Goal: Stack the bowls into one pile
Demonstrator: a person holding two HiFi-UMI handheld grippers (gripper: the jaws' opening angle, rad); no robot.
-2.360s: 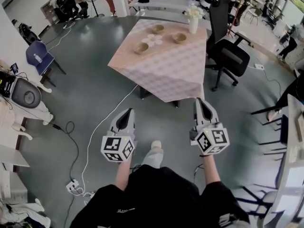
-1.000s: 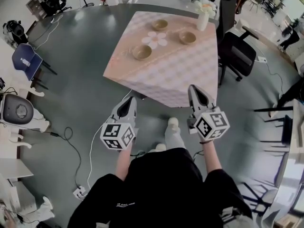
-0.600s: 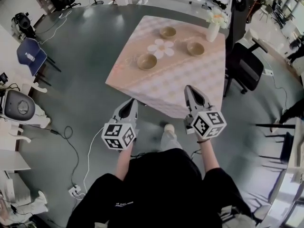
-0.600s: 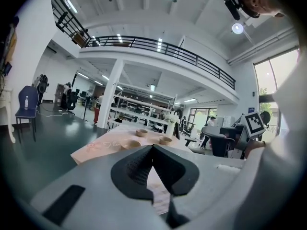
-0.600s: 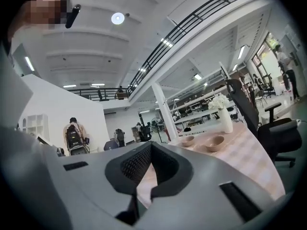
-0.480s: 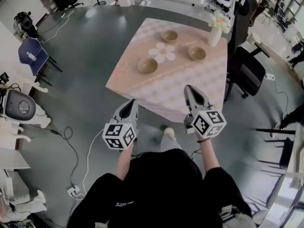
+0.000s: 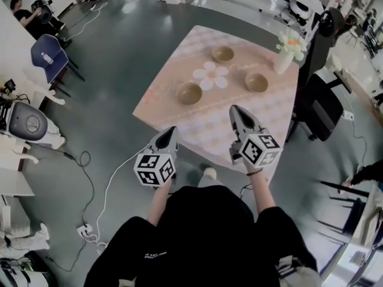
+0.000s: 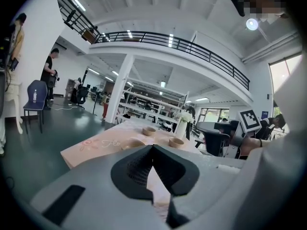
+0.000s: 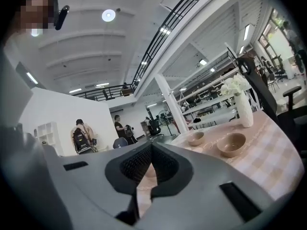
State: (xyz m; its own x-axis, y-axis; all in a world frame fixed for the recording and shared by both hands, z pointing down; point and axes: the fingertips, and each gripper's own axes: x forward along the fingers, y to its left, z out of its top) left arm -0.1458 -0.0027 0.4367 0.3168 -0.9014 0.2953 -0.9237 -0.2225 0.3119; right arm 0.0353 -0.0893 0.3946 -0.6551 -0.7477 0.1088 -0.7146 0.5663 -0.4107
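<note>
Left gripper (image 7: 169,131) and right gripper (image 7: 235,110), both closed and empty, have neared the table (image 7: 266,109); the approach is underway, and next the jaws must open around the near bowl (image 7: 189,92).

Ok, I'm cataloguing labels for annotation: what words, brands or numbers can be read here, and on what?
No text is readable.
Tablecloth: pink cursive script, too blurred to read.
Person's black shirt: small white print, too small to read.
Left tool and right tool: square markers only, no letters.
</note>
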